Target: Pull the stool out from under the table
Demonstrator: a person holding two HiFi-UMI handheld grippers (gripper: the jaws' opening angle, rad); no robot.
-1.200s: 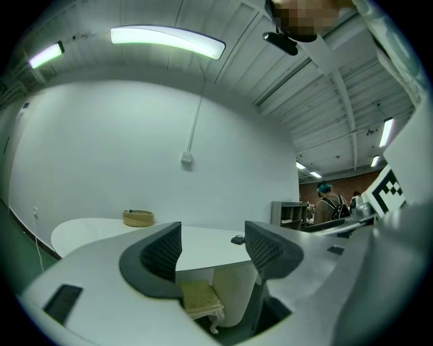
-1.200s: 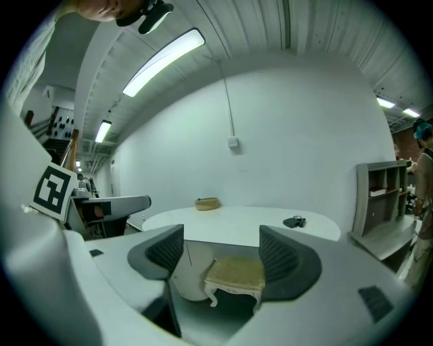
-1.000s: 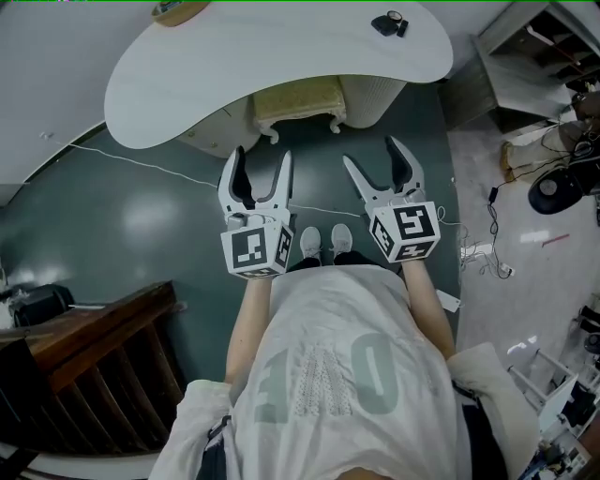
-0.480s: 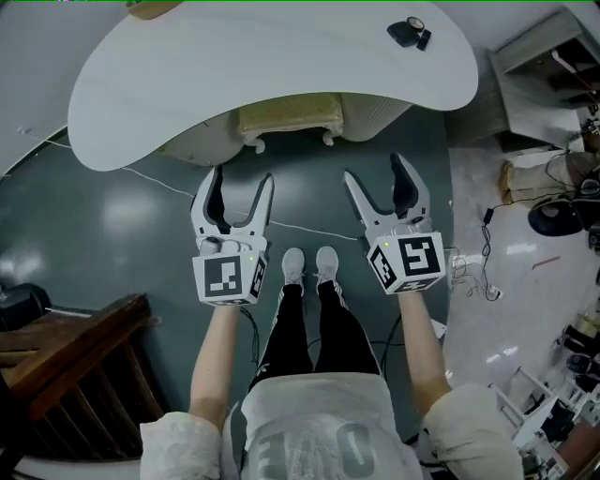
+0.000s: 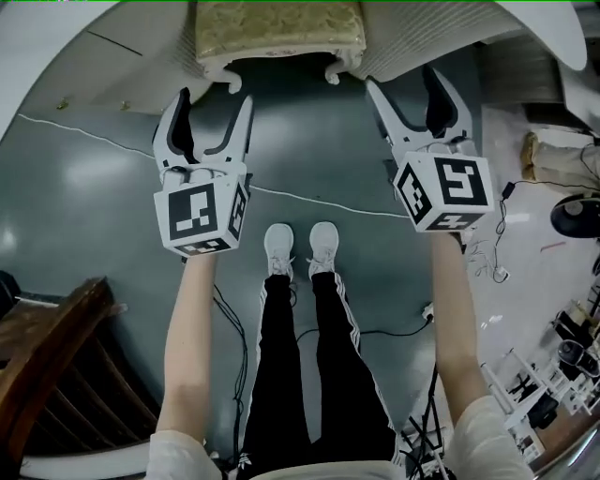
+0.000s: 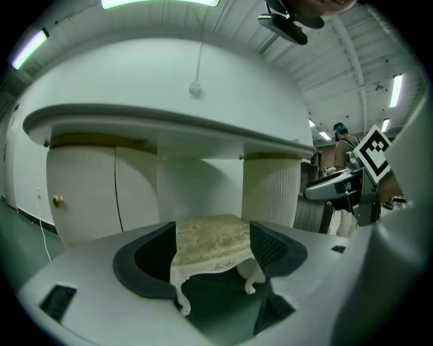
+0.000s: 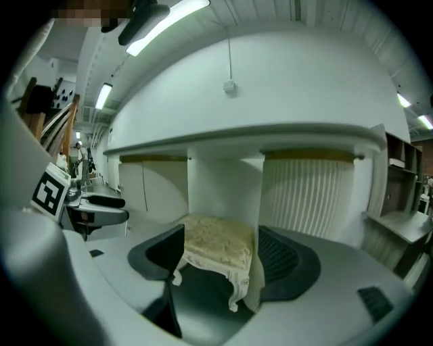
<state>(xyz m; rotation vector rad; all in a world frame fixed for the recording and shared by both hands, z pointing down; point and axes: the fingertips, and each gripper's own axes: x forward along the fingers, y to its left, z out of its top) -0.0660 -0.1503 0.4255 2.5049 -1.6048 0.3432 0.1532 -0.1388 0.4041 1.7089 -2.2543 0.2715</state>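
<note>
I have the left gripper [image 5: 214, 98] and right gripper [image 5: 403, 80] empty, jaws wide apart, the left's just having been opening. Both point at the stool [image 5: 278, 28], near its front corners. It stands under the table [image 5: 42, 56].

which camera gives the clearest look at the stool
The left gripper view: the stool sits mid-frame under the table, cushion and two front legs clear. The right gripper view shows the stool at an angle, close beside one jaw. The head view shows mostly its top, cut off at the edge.
</note>
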